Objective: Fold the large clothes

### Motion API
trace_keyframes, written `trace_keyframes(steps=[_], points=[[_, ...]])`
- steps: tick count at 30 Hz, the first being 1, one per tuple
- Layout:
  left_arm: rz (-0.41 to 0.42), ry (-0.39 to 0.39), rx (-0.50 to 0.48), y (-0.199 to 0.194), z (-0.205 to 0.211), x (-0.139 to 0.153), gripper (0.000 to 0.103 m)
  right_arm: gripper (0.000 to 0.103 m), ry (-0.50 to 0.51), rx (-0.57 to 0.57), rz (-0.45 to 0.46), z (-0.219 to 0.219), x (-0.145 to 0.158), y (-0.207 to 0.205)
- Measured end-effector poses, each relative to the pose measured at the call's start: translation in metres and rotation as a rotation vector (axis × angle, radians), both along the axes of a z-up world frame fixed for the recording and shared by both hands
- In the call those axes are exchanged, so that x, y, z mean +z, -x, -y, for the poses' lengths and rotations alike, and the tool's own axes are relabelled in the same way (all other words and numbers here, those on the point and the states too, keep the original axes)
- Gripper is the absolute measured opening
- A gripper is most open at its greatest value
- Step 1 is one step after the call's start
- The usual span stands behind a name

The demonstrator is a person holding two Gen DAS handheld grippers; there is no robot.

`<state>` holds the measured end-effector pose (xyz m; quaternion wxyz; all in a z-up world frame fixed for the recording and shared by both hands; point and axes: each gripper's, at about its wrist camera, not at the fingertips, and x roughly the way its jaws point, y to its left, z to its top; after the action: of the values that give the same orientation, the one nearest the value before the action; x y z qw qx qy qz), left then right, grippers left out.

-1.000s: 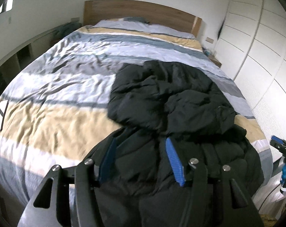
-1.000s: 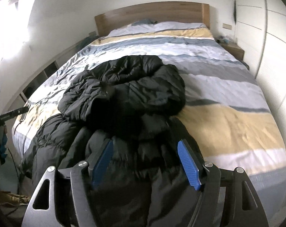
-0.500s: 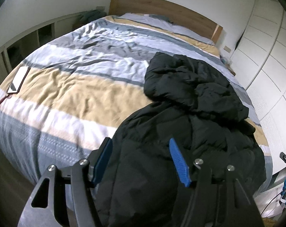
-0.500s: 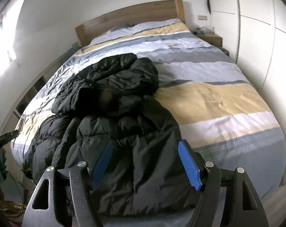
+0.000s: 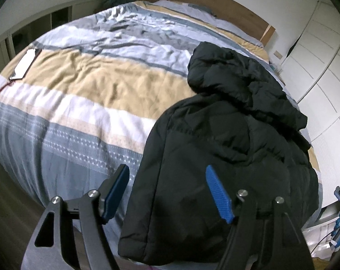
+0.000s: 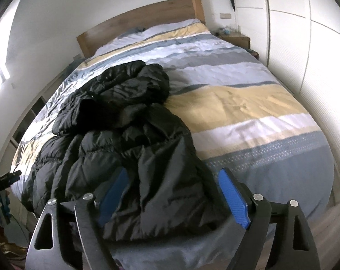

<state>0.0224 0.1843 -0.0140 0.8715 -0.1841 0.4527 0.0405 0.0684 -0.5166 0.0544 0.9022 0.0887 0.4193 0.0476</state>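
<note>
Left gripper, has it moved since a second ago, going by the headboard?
Yes. The left gripper has pulled back toward the foot of the bed: the headboard sits farther off and the black jacket hem now shows.

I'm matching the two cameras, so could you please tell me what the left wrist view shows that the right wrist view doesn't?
Only the left wrist view shows a flat white item with a red cord on the bed's edge. Only the right wrist view shows the nightstand by the headboard. Both show the black jacket rumpled on the striped duvet, hem hanging over the foot, and an open claw, left and right.
</note>
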Motion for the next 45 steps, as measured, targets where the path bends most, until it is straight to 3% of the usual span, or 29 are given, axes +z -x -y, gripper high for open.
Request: trace_keyframes(steps=[14,29,45], points=[[-0.09,0.146,-0.023,-0.002,-0.01,-0.063,0.069,0.091,-0.044,-0.02,-0.116,0.019,-0.045,-0.013],[-0.105,0.006,-0.069,-0.011,0.016,-0.076,0.07,0.096,-0.161,0.033,-0.273,0.014,-0.11,-0.049],[-0.066,-0.001,-0.098,-0.009,0.021,-0.096,0.077,0.1,-0.18,0.024,-0.379,0.011,-0.139,-0.075]])
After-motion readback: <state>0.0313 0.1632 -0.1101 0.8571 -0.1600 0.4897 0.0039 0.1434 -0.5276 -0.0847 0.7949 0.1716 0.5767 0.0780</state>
